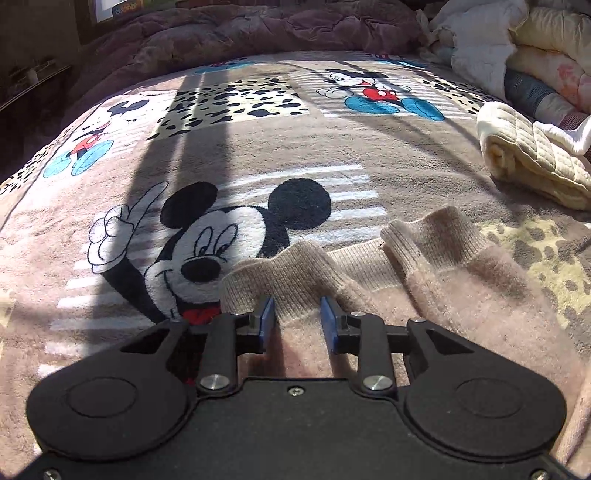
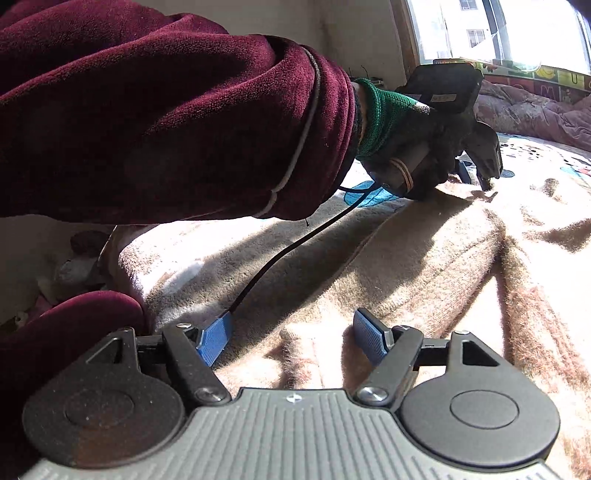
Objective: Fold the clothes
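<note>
A beige knit sweater (image 1: 424, 280) lies on a Mickey Mouse blanket (image 1: 258, 155) on the bed. Two ribbed sleeve cuffs lie side by side. My left gripper (image 1: 297, 315) is open, its blue pads either side of the near cuff (image 1: 291, 269), resting on the knit. In the right wrist view the sweater (image 2: 424, 266) spreads across the bed. My right gripper (image 2: 291, 336) is open just above the sweater's fabric. The left gripper (image 2: 476, 166) shows there at the far end of the sweater, held by a gloved hand with a dark red sleeve (image 2: 166, 118).
A rolled cream quilted blanket (image 1: 532, 158) lies at the right. A pile of bedding (image 1: 517, 48) sits at the back right, a purple quilt (image 1: 258, 29) along the back. A black cable (image 2: 295, 243) runs over the sweater. A window (image 2: 498, 29) is behind.
</note>
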A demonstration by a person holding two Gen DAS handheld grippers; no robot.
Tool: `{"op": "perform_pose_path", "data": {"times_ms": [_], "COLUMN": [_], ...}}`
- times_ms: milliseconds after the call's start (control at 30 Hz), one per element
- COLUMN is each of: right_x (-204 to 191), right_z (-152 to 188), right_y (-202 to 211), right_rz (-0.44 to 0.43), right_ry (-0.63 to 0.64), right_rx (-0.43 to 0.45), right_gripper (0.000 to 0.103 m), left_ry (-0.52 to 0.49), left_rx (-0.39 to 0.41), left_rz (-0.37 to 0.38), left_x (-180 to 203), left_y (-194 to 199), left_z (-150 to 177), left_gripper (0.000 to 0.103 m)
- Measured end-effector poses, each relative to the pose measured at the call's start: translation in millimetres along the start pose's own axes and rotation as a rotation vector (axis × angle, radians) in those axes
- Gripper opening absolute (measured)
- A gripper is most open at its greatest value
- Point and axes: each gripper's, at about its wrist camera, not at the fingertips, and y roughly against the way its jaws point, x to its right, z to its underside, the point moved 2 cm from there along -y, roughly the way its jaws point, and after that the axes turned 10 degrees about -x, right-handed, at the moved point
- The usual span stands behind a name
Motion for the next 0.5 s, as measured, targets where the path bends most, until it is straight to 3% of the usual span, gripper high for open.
{"op": "perform_pose_path", "data": {"times_ms": [100, 200, 267, 400, 433, 500], "right_x": [5, 9, 9, 9, 10, 10], "right_z": [-1, -2, -1, 0, 1, 3], "right_y": [-1, 0, 1, 3, 4, 7], "right_rz": [-0.015, -0.024, -0.021, -0.014, -0.014, -0.018], "right_ry": [-0.026, -0.039, -0.033, -0.022, -0.021, -0.033], "right_rx": [0.012, 0.014, 0.015, 0.023, 0.028, 0.048], "right_gripper": [0.073, 0.073, 0.073, 0.073, 0.073, 0.072], "left_ry": [-0.018, -0.039, -0.050, 0.007, 0.023, 0.041], "left_rx": [0.055, 0.046, -0.020, -0.054, -0.054, 0.031], "left_rz": [0.052, 0.145, 0.155, 0.149, 0.149, 0.137], "left_x": [4, 15, 28, 26, 25, 18], "left_y": [39, 60, 43, 38, 40, 78], "left_z": [15, 44, 56, 58, 58, 70], "left_gripper": [0.028, 0.028, 0.028, 0.029, 0.029, 0.034]}}
